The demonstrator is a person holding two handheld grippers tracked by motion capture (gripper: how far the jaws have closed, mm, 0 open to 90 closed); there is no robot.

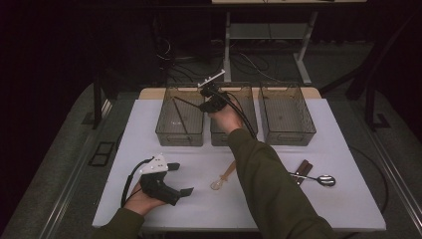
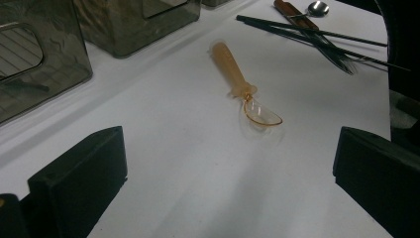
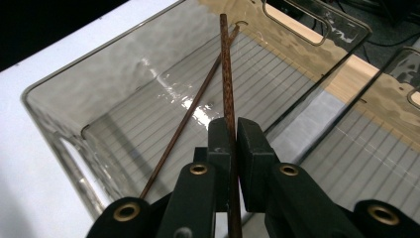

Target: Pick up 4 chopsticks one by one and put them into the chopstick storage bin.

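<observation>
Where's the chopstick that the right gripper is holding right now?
In the high view the chopstick is clamped in the right gripper, slanting over the left bin, where a second chopstick already lies inside.

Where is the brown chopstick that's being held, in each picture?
High view: the chopstick slants down-left from the right hand-held gripper into the left bin, near top centre.
Left gripper view: I can't pick it out.
Right gripper view: it runs up the middle, clamped between the black jaws, beside a second chopstick lying in the bin.
Shared landmark: the left bin, also at that view's left edge.
</observation>
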